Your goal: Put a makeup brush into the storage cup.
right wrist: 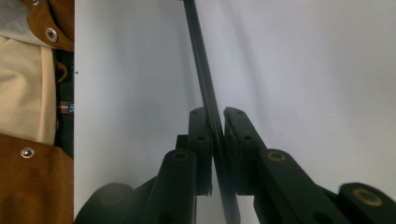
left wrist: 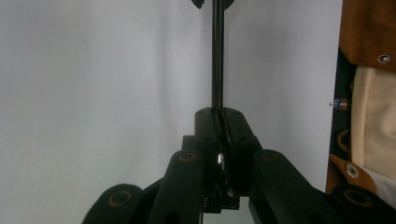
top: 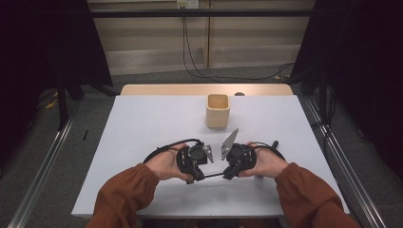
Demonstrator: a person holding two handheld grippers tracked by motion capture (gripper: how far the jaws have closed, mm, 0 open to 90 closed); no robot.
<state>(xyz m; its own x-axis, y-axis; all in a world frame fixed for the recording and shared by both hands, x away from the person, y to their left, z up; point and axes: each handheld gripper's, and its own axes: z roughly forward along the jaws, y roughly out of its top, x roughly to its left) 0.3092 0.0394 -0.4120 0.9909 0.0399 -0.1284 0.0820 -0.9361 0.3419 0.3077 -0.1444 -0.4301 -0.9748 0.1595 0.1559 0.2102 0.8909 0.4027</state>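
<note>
A thin black rod [top: 214, 175] is held between the two hand-held grippers, low in the middle of the high view, just above the white bench [top: 142, 128]. Its long axis runs nearly level across the frame, from lower left to right, and it bridges the gap between the two tools. The left hand-held gripper [top: 197, 177] is clamped tight on one end of the rod; in the left gripper view the rod [left wrist: 217, 56] is seen running straight up the frame from the closed jaws toward the top edge. The right hand-held gripper [top: 228, 174] is closed on the other end, its jaws pressed against the rod [right wrist: 205, 84], which slants up and slightly left in the right gripper view. Each hand is thus equally near the rod, one at each end.

A tan square cup [top: 218, 110] stands upright in the upper middle of the frame, well apart from the rod and straight beyond it. For the rod to be brought to that cup, it is judged that it would have to be carried away from the person and tipped from level to upright, most likely with one end let go first.
</note>
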